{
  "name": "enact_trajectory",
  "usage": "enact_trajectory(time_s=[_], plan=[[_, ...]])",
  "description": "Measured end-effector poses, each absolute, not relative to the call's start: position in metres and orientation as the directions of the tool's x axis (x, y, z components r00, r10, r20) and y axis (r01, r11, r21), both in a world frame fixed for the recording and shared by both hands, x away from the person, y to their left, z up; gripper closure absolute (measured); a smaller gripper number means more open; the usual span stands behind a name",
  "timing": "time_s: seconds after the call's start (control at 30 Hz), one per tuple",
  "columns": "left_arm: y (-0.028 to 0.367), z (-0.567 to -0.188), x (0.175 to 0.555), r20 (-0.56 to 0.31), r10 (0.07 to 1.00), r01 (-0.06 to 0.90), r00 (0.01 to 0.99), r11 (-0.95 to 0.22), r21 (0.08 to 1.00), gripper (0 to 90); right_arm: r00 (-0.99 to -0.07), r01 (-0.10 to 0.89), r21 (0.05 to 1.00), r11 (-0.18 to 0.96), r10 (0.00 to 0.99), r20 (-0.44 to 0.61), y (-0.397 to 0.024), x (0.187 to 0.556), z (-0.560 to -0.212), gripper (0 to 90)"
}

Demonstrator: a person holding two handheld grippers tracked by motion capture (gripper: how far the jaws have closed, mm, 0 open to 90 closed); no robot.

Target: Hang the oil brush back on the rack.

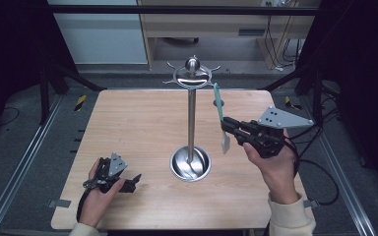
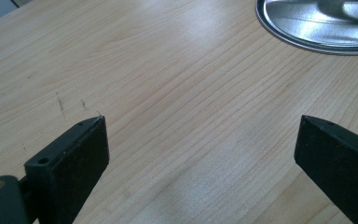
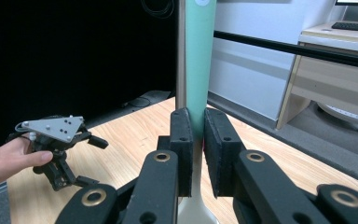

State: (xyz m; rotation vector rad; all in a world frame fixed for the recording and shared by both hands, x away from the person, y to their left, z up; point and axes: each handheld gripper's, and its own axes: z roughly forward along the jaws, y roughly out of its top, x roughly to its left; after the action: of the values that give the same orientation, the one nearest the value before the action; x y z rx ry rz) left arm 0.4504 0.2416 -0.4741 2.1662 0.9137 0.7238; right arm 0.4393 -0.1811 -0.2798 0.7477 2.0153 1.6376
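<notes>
One green-handled spatula (image 1: 220,115) hangs upright beside the metal stand's pole (image 1: 191,123), its handle clamped between the right gripper's (image 1: 228,126) pads (image 3: 182,140), the pale blade just below them. Its top end is cut off in the right gripper view, and no writing is readable. Well apart, the left gripper (image 1: 134,181) rests on the wooden table (image 1: 138,128), jaws wide with nothing between.

A light wooden table (image 1: 142,123) carries a steel stand (image 1: 191,162) near its middle.
</notes>
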Motion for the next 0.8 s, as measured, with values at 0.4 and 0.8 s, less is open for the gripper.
enact_trajectory(time_s=[0.4, 0.8], plan=[[0.2413, -0.4740, 0.4500, 0.229, 0.766, 0.395, 0.600, -0.533, 0.748, 2.6, -0.771, 0.122, 0.981, 0.153, 0.637, -0.004, -0.1756, 0.4418, -0.2828, 87.5], [0.2409, -0.4738, 0.4497, 0.225, 0.770, 0.393, 0.597, -0.525, 0.755, 2.6, -0.705, 0.120, 0.973, 0.196, 0.707, -0.055, -0.1777, 0.4365, -0.2747, 76.6]])
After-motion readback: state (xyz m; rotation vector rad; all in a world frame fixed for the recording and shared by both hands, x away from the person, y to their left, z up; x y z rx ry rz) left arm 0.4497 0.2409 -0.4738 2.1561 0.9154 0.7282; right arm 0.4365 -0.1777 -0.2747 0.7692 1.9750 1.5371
